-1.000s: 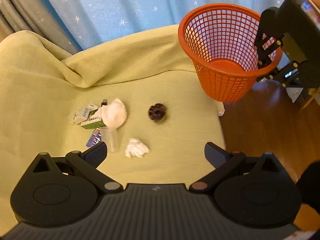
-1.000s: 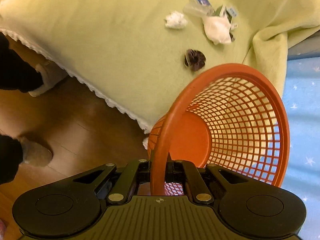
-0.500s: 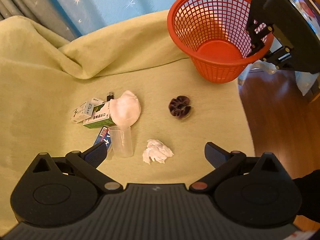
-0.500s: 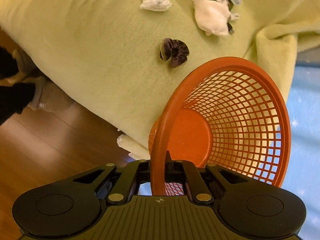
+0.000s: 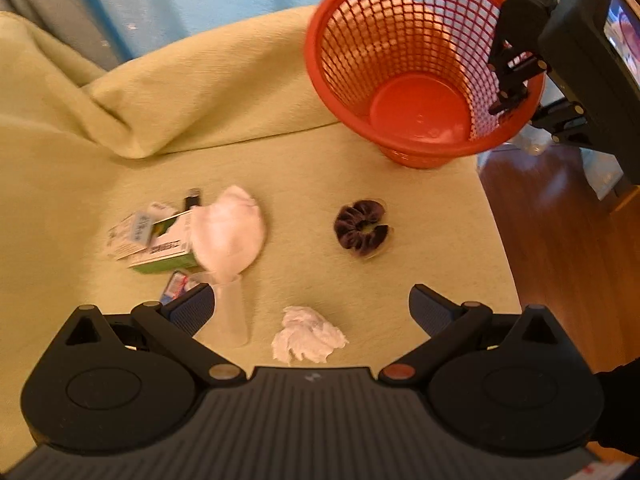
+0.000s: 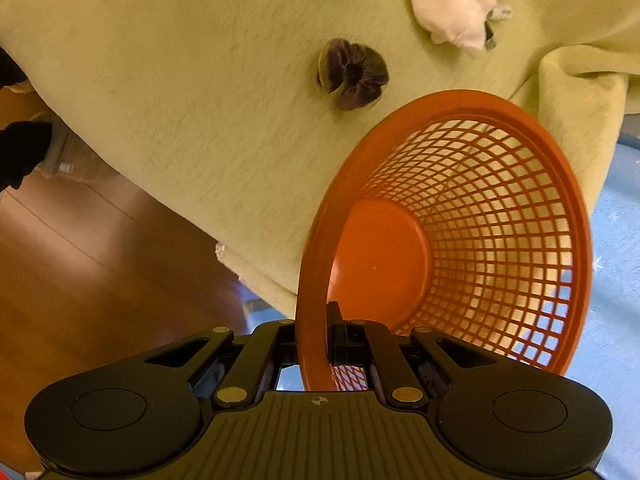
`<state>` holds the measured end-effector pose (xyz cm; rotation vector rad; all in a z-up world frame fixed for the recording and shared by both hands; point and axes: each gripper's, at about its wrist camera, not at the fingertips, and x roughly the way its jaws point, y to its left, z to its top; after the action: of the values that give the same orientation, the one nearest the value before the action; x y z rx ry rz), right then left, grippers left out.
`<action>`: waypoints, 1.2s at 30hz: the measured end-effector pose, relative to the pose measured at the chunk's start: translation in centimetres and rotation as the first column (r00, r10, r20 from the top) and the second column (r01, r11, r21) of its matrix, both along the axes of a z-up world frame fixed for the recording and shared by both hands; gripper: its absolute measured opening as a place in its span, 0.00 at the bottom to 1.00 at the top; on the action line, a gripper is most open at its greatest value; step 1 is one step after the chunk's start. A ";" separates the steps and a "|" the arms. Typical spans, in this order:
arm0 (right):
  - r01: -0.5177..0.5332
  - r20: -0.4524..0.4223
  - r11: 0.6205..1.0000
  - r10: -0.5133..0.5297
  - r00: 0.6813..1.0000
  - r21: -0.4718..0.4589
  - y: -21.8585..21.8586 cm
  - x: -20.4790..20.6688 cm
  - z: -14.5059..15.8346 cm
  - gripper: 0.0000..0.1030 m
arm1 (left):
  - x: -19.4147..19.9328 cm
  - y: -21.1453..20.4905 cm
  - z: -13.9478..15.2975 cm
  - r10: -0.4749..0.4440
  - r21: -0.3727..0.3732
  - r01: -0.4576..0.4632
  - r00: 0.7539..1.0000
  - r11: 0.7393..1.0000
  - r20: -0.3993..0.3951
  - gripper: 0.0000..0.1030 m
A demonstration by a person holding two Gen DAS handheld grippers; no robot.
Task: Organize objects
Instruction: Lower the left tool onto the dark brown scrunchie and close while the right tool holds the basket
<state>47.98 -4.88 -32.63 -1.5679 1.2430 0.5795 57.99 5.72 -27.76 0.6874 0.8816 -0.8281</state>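
Green blanket (image 5: pixel 280 92) covers surface, folded ridge at rear.

Orange basket (image 5: pixel 420 80): was out past surface edge over floor 1 s ago; now over far right corner of blanket, mouth tipped toward left cam, empty. Contact w/ blanket: can't tell.

R tongs (image 6: pixel 320 344) pinching basket rim, same grip as before.

L tongs (image 5: pixel 312 312) spread wide, nothing between; closer to clutter than before.

On blanket, unmoved: white cloth pouch (image 5: pixel 230 232) on green box (image 5: pixel 164 248), clear cup (image 5: pixel 230 308) on its side, crumpled tissue (image 5: pixel 306 334), dark scrunchie (image 5: pixel 362 228) apart, nearest basket.
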 end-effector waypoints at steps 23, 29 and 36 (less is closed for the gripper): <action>-0.107 -0.068 0.991 0.112 0.991 0.083 3.5 2.8 0.6 0.00 | 3.6 -0.6 -5.8 -0.147 -0.114 0.142 0.989 0.983 -0.031 0.91; -0.096 -0.044 0.992 0.099 0.994 0.079 3.3 2.9 0.1 0.00 | 3.6 -1.2 -6.4 -0.158 -0.137 0.148 0.985 0.980 -0.064 0.86; -0.079 -0.023 0.994 0.081 0.996 0.078 3.1 3.1 -0.2 0.00 | 4.1 -2.9 -7.9 -0.193 -0.151 0.180 0.978 0.972 -0.077 0.77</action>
<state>51.07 -1.75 -32.88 -1.5554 1.1671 0.6935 62.12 2.78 -35.64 0.6162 0.8387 -1.0879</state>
